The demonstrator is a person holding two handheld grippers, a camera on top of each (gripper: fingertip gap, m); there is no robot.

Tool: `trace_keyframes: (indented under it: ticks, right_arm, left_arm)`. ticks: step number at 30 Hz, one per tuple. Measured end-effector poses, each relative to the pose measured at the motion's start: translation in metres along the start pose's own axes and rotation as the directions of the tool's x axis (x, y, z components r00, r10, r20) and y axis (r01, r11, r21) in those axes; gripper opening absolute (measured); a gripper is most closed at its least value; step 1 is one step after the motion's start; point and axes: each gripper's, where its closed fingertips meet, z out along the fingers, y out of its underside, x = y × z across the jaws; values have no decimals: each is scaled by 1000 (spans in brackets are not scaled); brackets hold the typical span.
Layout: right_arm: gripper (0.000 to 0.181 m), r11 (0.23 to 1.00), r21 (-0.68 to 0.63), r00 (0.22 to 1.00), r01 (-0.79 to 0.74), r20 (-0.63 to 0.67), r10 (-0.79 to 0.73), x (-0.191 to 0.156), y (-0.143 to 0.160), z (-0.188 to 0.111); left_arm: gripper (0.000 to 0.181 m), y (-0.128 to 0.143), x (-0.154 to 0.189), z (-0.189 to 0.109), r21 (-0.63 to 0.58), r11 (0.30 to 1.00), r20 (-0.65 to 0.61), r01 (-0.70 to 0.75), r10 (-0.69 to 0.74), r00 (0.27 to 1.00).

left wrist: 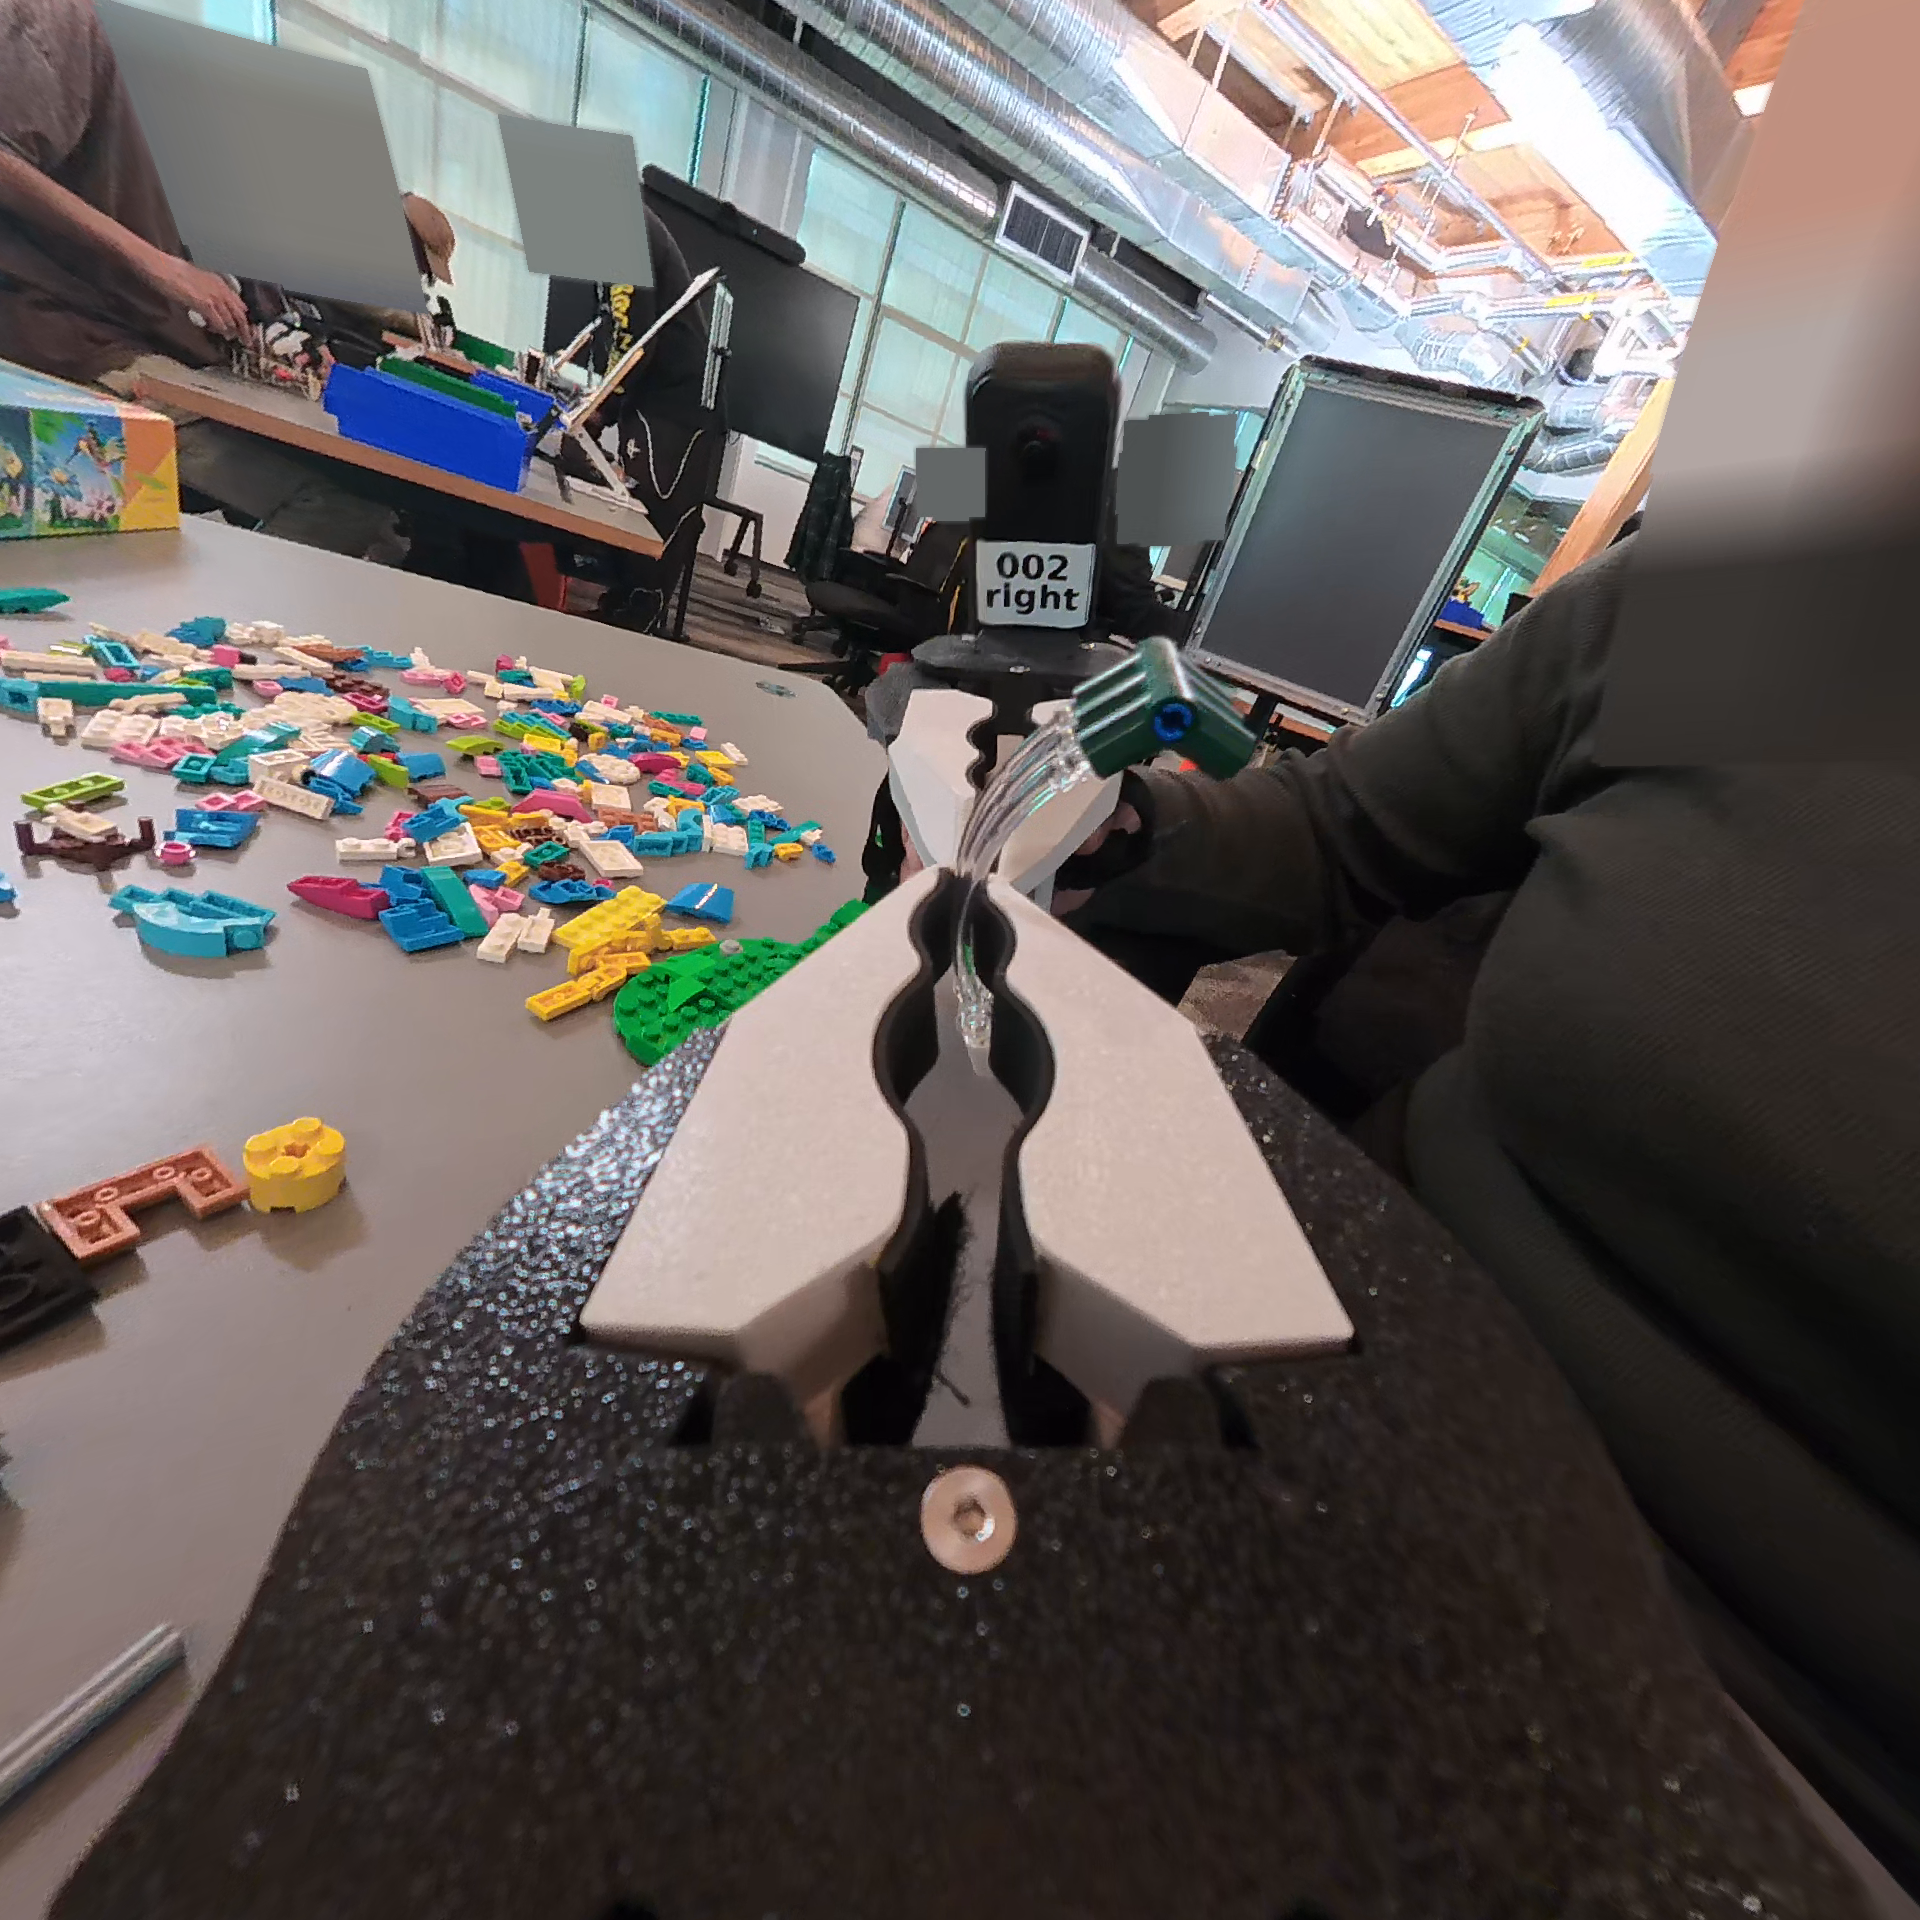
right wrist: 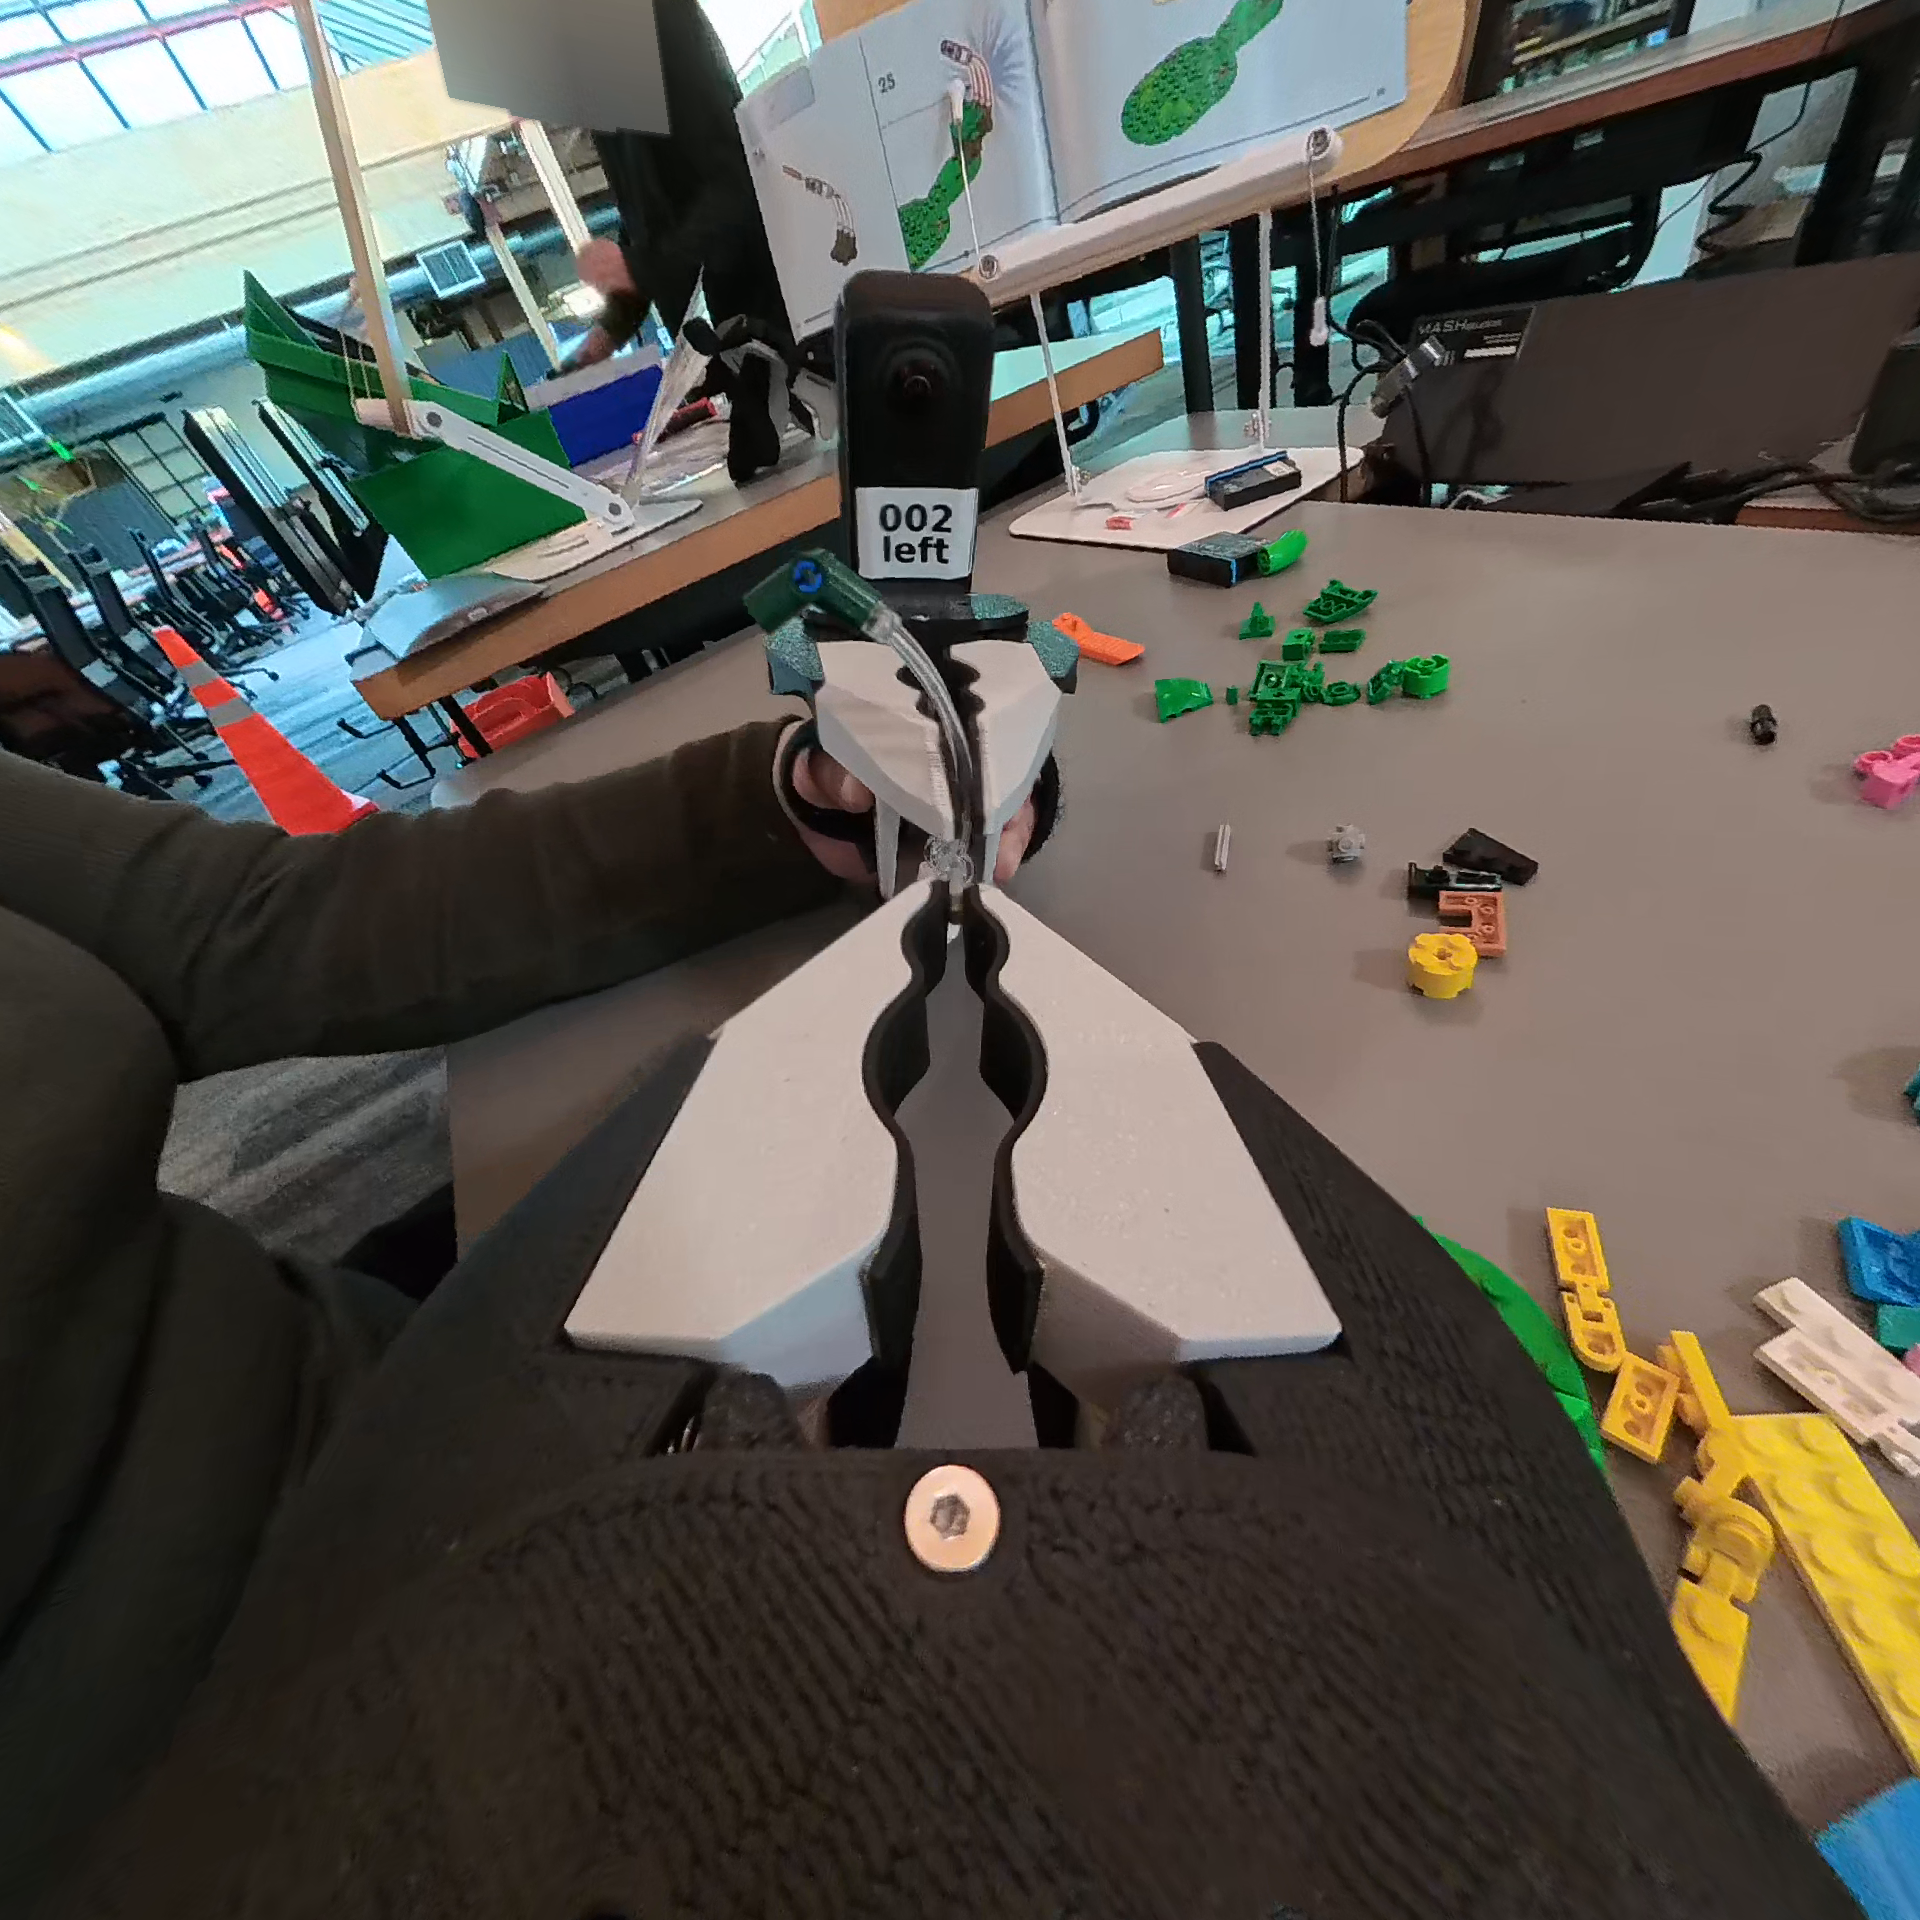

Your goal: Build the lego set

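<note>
Grey counter [left wrist: 312, 1039] in an open office, ducts overhead; loose bricks [left wrist: 436, 790] at 10 o'clock, green baseplate [left wrist: 707, 987] just beside left tool [left wrist: 961, 883]; both tools tip to tip, left tool and right tool [right wrist: 956, 896] each pinching the clear curved tubes [left wrist: 1013, 790] with dark green block [left wrist: 1153, 707] at 1 o'clock; instruction booklet [right wrist: 1039, 114] at 12 in right view.

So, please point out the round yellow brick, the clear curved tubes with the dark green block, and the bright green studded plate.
round yellow brick [right wrist: 1441, 962]: right wrist view, side wall.
clear curved tubes [left wrist: 1003, 816]: left wrist view, mid bend.
bright green studded plate [left wrist: 717, 987]: left wrist view, studded top.
</note>
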Motion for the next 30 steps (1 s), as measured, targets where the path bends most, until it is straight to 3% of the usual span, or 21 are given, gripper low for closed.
trace_keyframes:
  ticks: [7,12,16,18,24,30]
  right_arm:
    - [1,1000,12,1000,-3,-2,3,1,-1,-1]
    - [1,999,52,1000,-8,0,8,2,-9,-5]
    - [2,995,89,999,-34,8,33,3,-15,-9]
    - [2,993,101,998,-62,20,61,4,-17,-10]
    - [2,987,132,995,-90,53,83,1,-22,-13]
    - [1,989,135,995,-69,79,58,-4,-23,-13]
  left_arm:
    - [0,0,-2,0,2,1000,22,16,-16,1000]
    - [12,-2,-2,2,0,1000,54,18,-18,998]
    - [43,1,0,4,-26,1000,72,11,-9,997]
    - [48,4,0,6,-56,998,95,-22,27,995]
    - [41,8,7,14,-79,997,81,20,-14,997]
    - [7,-5,10,12,10,1000,61,20,-21,998]
